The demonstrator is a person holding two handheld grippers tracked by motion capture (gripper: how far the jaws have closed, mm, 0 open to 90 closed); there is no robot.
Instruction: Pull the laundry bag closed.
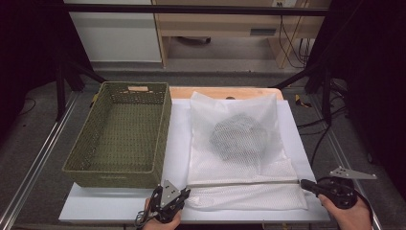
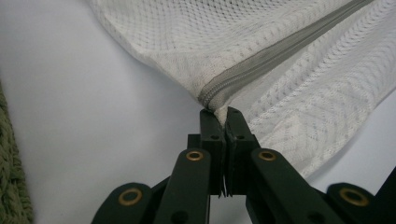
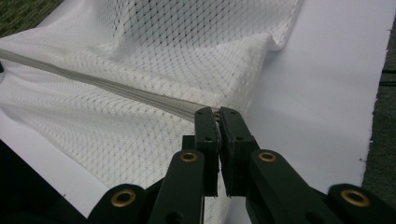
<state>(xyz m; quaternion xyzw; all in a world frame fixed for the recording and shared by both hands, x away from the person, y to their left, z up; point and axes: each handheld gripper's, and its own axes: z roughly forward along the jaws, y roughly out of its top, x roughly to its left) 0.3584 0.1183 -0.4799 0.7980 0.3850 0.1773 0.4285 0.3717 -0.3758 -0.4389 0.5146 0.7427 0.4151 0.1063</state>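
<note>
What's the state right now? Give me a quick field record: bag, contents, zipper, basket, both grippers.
bag: white mesh laundry bag, flat on the white sheet
contents: grey bundle inside, item unclear
zipper: grey zipper stretched along the near edge
basket: green woven basket, left of the bag, empty
left gripper: shut on the zipper's left end
right gripper: shut on the zipper's right end

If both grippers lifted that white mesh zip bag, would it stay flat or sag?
The white mesh zip bag would probably sag: its thin netting already wrinkles near the left gripper. The dark bundle inside would likely weigh down the middle. The zipper may hold a straighter line.
</note>
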